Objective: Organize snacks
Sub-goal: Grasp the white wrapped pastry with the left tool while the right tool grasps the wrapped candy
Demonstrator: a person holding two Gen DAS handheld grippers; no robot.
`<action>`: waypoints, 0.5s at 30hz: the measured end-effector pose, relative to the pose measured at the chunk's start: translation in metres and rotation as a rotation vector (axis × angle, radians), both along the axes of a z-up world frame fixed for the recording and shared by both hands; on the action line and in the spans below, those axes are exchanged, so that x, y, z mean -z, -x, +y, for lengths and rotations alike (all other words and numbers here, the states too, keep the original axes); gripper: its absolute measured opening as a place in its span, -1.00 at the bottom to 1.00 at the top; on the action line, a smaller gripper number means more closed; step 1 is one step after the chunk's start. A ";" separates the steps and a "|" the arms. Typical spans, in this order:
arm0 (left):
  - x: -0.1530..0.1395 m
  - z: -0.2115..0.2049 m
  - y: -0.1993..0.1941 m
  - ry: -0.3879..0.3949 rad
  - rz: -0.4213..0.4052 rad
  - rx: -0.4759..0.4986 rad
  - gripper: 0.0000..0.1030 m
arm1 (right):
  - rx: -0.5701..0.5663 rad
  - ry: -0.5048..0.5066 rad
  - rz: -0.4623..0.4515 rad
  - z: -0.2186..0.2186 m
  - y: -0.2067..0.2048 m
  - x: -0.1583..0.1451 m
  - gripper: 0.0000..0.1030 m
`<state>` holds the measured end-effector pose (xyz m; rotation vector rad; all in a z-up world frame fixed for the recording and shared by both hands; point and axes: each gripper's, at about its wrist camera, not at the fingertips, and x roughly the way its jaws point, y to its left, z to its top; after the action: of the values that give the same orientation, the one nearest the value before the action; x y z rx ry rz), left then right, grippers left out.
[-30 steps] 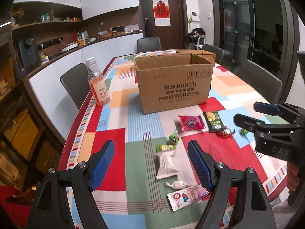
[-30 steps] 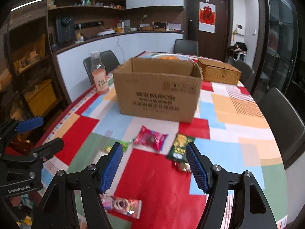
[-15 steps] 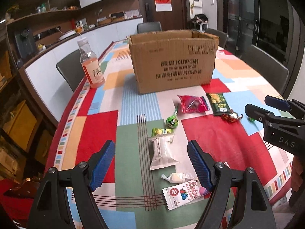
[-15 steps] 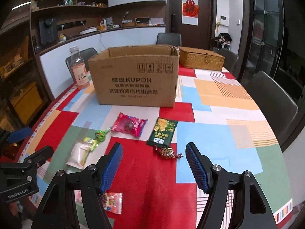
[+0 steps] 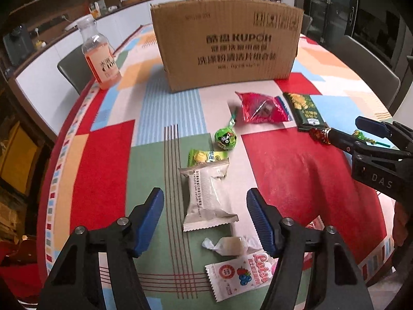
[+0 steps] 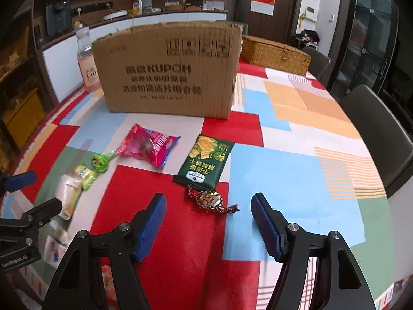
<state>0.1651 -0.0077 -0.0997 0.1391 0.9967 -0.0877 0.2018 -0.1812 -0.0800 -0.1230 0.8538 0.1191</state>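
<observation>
Blue-padded left gripper [image 5: 205, 213] tilts down, jaws just narrowing yet clear of the white packet [image 5: 207, 198] between them, while right gripper [image 6: 208, 221] hangs spread over the foil candy [image 6: 209, 200].

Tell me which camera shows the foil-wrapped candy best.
The right wrist view. There the foil-wrapped candy lies whole and close, just beyond the open right gripper, near the dark green snack packet. The left wrist view shows only its red and gold end, far right, partly hidden by the right gripper's finger.
</observation>
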 end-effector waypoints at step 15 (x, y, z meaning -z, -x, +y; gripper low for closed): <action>0.022 0.001 -0.020 0.042 0.070 -0.009 -0.07 | -0.064 0.033 0.060 0.007 -0.023 0.027 -0.05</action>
<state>0.1852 -0.0067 -0.1216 0.0934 1.0650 -0.1064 0.2243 -0.1740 -0.1070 -0.1788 0.9117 0.1689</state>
